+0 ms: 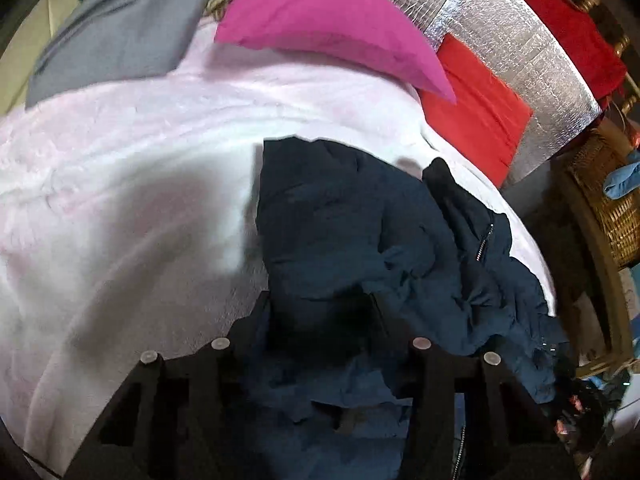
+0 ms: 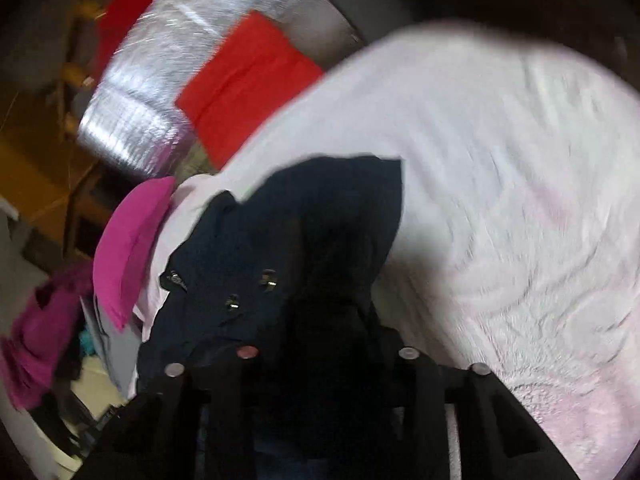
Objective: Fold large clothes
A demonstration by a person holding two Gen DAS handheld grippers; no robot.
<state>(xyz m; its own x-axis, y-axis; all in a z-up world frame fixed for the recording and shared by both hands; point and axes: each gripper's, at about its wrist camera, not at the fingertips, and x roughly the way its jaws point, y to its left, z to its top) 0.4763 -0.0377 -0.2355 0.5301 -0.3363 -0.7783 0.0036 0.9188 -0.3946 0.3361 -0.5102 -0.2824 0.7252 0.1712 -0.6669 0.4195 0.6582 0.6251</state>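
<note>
Dark navy jacket [image 1: 360,240] crumpled on pale pink fluffy blanket [image 1: 120,200] over a bed, toward right edge in left wrist view; zip [image 1: 485,242] visible on upper right fold. In right wrist view same jacket [image 2: 300,232] bunched in centre, two small metal snaps [image 2: 269,278] showing on left part.

Left hand-held gripper [image 1: 320,320]: fingers [image 1: 256,320] dark against dark cloth, jacket fabric lying betw. them; can't tell whether pads press on it or stand apart. Right hand-held gripper [image 2: 328,328]: same problem, tips lost in black fabric and blur, jacket betw. fingers, clamped or loose can't tell.

Beyond jacket: magenta pillow [image 1: 328,24] at head end, grey garment [image 1: 120,32] to its left, red cloth [image 1: 476,116] beside silver foil-covered panel [image 1: 520,64]. Wicker basket [image 1: 612,208] off bed at right w/ blue item [image 1: 624,180] on it. Right wrist view blurred; magenta pillow [image 2: 128,248] at left, purple clothing [image 2: 40,332] below it.
</note>
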